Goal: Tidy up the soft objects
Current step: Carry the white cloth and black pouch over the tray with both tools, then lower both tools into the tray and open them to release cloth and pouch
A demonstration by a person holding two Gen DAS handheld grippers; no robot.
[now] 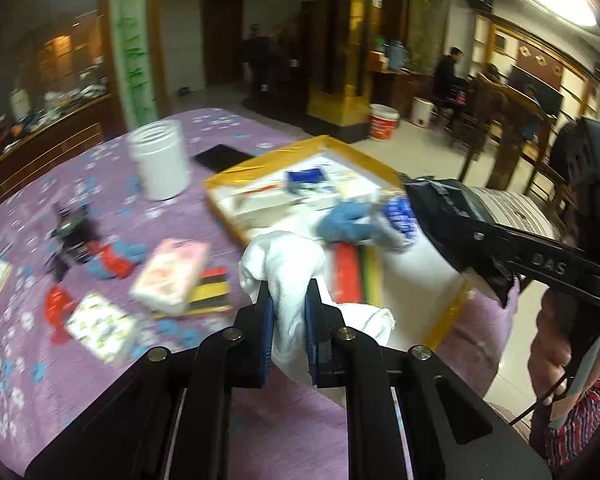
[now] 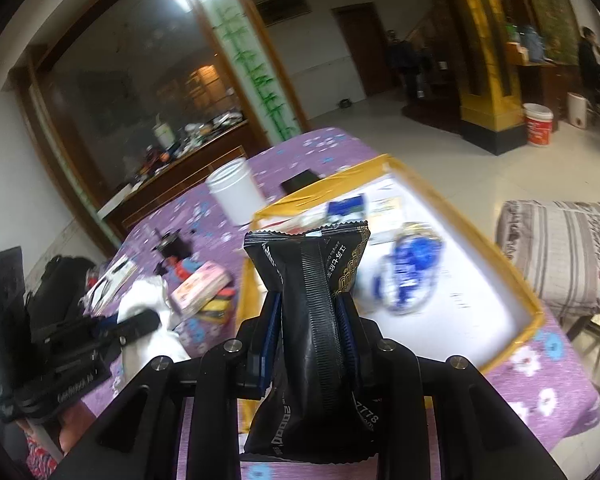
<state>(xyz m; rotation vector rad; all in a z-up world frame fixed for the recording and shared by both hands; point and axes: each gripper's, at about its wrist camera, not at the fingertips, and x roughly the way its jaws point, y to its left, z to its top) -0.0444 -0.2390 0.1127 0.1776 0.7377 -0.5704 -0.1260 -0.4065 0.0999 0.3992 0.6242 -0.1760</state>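
My left gripper [image 1: 290, 292] is shut on a white cloth [image 1: 284, 256] and holds it above the near left edge of a gold-rimmed box [image 1: 236, 172]. My right gripper [image 2: 308, 300] is shut on a black soft packet [image 2: 308, 264] above the same box [image 2: 532, 312]; it also shows in the left wrist view [image 1: 408, 192] at the right. A blue-and-white bag [image 2: 408, 276] and a blue cloth [image 1: 348, 224] lie inside the box. A pink tissue pack [image 1: 172, 276] and a blue-red sock [image 1: 112, 260] lie on the purple tablecloth [image 1: 40, 360].
A white jar [image 1: 160, 160] and a black flat item [image 1: 220, 158] stand behind the box. A black clip [image 1: 70, 236], a patterned card [image 1: 100, 328] and striped flat items [image 1: 212, 288] lie at left. A striped cushion [image 2: 560, 252] is beyond the table's right edge.
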